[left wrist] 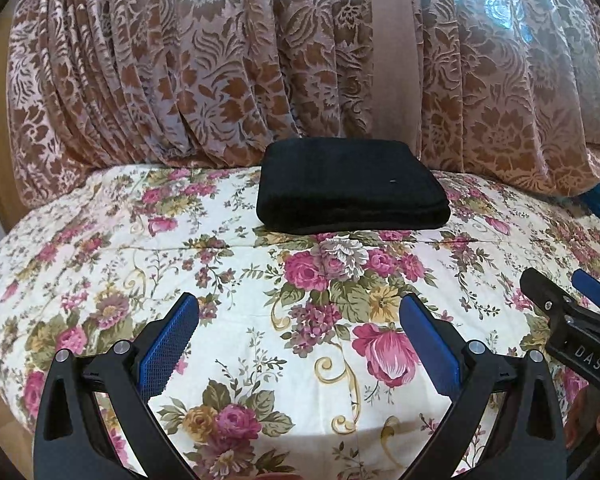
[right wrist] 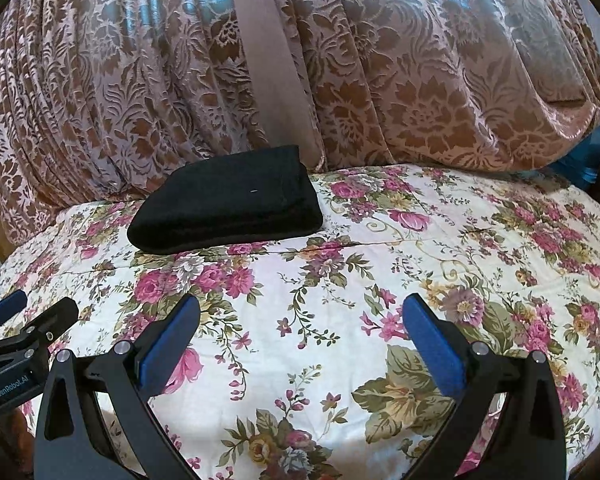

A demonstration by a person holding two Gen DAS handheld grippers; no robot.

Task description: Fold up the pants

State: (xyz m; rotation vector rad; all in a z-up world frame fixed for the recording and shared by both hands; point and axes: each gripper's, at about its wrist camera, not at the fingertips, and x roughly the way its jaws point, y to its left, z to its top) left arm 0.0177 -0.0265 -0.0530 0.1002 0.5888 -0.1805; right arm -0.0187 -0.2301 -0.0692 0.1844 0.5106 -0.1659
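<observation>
Here, the frame edges are cutting off your grippers' bodies. One pair of black pants (left wrist: 352,186) is lying folded at the far side of the floral bedspread (left wrist: 180,248), just before one patterned curtain (left wrist: 160,60). You are holding two grippers low over the near bedspread: left gripper (left wrist: 298,312) and right gripper (right wrist: 300,312), jaws standing apart, gripping nothing.

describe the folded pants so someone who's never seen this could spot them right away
Find the bed with the flowered bedspread, then look to its far edge, where the brown patterned curtain hangs down. The pants lie there as a flat folded bundle, the only plain black thing among all the patterns.
</observation>
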